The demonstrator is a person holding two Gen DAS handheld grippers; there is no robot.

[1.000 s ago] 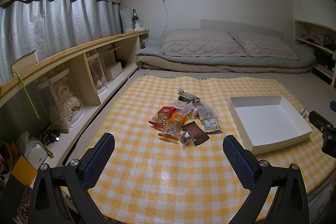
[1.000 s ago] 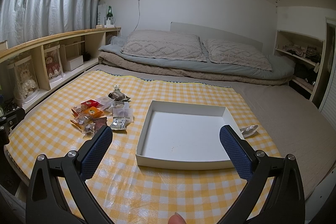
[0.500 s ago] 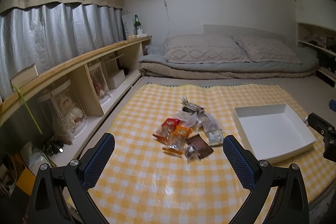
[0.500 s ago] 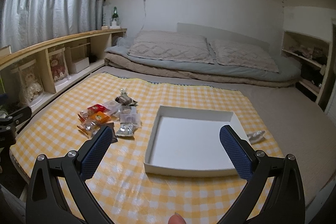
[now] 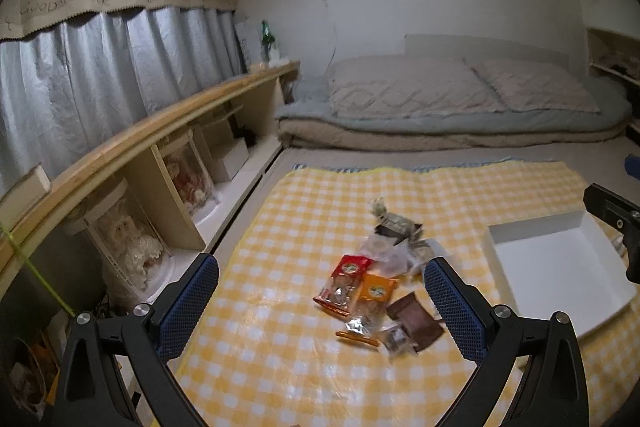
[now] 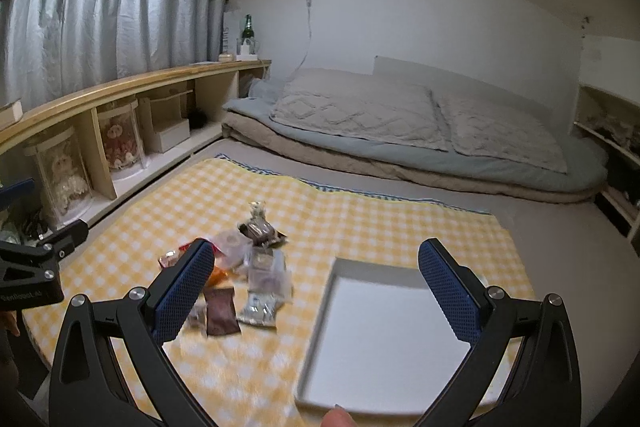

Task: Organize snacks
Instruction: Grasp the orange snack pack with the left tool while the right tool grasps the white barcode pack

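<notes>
Yellow checked mat [image 5: 280, 347] is looming larger: both grippers, jaws wide and empty, are closing on snacks [image 5: 376, 287] at twelve o'clock; sorting unstarted.

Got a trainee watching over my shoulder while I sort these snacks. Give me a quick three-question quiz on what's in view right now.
1. True or false: the white tray already holds a snack.
2. The snack pile lies on which side of the tray: left or right?
3. Which packet lies nearest the left tool?
A. brown packet
B. red packet
C. green bottle

Key: 1 false, it is empty. 2 left. 3 A. Both the left tool and the right tool are open, holding nothing.
</notes>
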